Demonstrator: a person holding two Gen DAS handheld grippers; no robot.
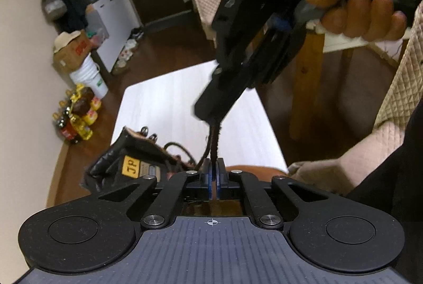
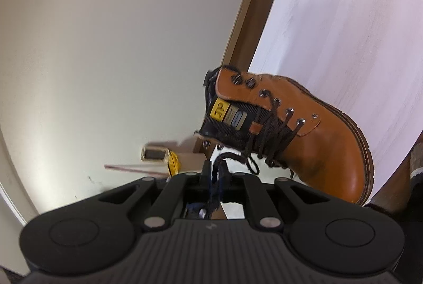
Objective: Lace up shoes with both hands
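Observation:
A tan leather boot lies on the white table, its dark brown shoelace crossed through the lower eyelets. Only its black tongue with a yellow tag shows in the left wrist view. My left gripper is shut on a free length of the shoelace, which runs straight up to the tip of my right gripper, held above in a person's hand. In the right wrist view, the right gripper has the shoelace end between its narrowly spaced fingers, near the boot's tongue side.
Bottles, a white bucket and a cardboard box stand on the wooden floor left of the table. A wooden table leg and quilted fabric are on the right. A pale wall fills the right wrist view's left side.

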